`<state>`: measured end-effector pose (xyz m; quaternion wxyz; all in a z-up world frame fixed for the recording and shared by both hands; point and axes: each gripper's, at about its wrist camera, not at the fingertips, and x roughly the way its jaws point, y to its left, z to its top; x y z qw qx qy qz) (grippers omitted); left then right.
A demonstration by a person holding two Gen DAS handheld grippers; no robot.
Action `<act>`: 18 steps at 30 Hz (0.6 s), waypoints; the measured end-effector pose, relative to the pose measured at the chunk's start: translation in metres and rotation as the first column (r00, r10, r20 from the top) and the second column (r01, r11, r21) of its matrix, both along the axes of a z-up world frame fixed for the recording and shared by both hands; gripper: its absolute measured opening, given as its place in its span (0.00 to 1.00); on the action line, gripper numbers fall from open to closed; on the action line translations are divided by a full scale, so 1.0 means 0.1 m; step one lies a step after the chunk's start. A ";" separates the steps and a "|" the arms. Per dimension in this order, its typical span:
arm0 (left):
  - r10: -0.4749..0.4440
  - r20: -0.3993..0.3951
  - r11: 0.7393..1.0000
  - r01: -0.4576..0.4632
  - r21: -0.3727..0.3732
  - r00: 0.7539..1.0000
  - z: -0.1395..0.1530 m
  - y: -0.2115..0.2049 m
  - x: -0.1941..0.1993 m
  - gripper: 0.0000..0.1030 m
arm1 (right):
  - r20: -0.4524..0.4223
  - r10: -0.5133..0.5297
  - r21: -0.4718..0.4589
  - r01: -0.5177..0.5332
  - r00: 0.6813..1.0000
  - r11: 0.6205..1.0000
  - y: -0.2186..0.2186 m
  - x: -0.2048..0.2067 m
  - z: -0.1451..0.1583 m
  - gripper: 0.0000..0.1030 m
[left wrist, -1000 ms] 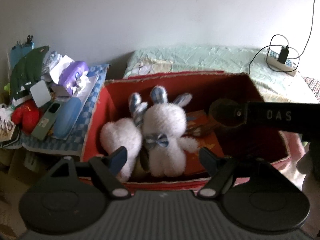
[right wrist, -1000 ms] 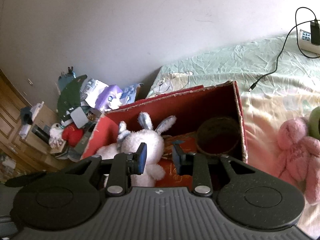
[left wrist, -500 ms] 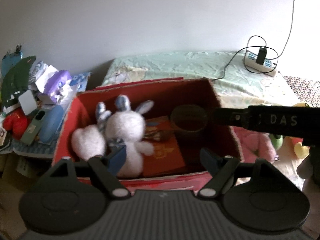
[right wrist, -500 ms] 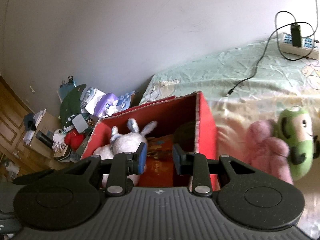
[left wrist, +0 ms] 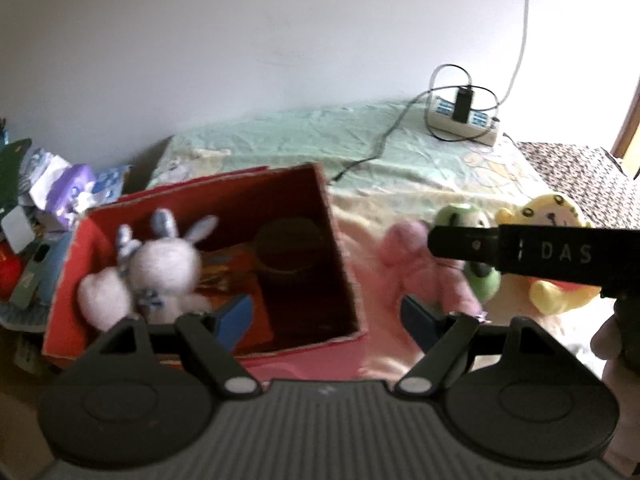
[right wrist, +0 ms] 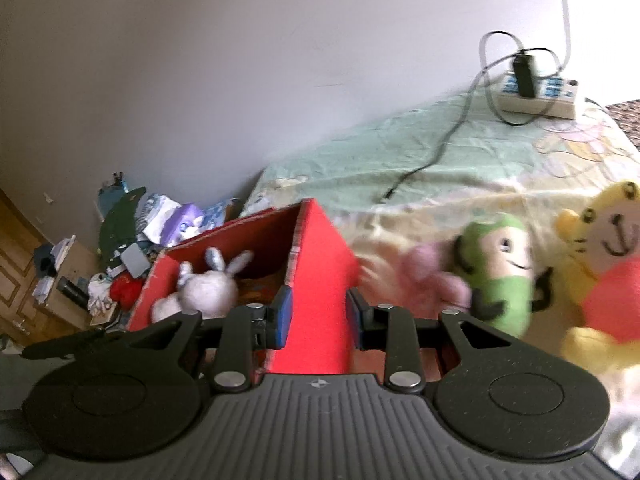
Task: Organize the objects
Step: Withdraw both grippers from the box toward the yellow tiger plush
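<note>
While poised over the red box [left wrist: 344,264] holding the white rabbit [left wrist: 164,268], left gripper [left wrist: 326,316] empty, jaws apart; pink plush [left wrist: 408,256] just right of box.

From right wrist: right gripper [right wrist: 316,316] narrowly parted, gripping nothing, box wall [right wrist: 320,280] beyond; green plush [right wrist: 500,272] beside yellow plush [right wrist: 608,264].

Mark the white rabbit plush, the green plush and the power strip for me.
white rabbit plush [left wrist: 166,260]: left wrist view, on its head.
green plush [right wrist: 502,276]: right wrist view, on its body below the face.
power strip [right wrist: 538,100]: right wrist view, on its front side.
</note>
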<state>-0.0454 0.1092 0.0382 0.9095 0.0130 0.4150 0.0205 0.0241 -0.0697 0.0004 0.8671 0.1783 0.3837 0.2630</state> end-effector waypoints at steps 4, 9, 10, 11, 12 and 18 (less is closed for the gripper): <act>-0.039 -0.005 0.999 0.039 -0.013 0.999 -0.06 -0.21 0.03 0.80 | -0.020 -0.040 -0.009 0.040 0.999 0.999 -0.26 0.00 -0.07 0.31; -0.101 -0.023 0.994 0.100 -0.054 0.995 -0.18 -0.48 0.12 0.80 | -0.033 -0.093 -0.023 0.092 0.995 0.995 -0.58 -0.03 -0.15 0.31; -0.114 -0.031 0.991 0.111 -0.069 0.993 -0.21 -0.52 0.14 0.80 | -0.036 -0.105 -0.024 0.104 0.994 0.994 -0.65 -0.03 -0.17 0.31; -0.125 -0.038 0.989 0.122 -0.084 0.991 -0.24 -0.57 0.16 0.79 | -0.041 -0.117 -0.025 0.116 0.992 0.993 -0.72 -0.03 -0.19 0.31; -0.139 -0.045 0.986 0.134 -0.101 0.989 -0.27 -0.62 0.19 0.79 | -0.045 -0.129 -0.026 0.128 0.991 0.991 -0.78 -0.02 -0.21 0.31; -0.219 -0.066 0.964 0.205 -0.170 0.974 -0.35 -0.95 0.40 0.78 | -0.059 -0.204 -0.019 0.203 0.977 0.979 -1.19 -0.03 -0.29 0.31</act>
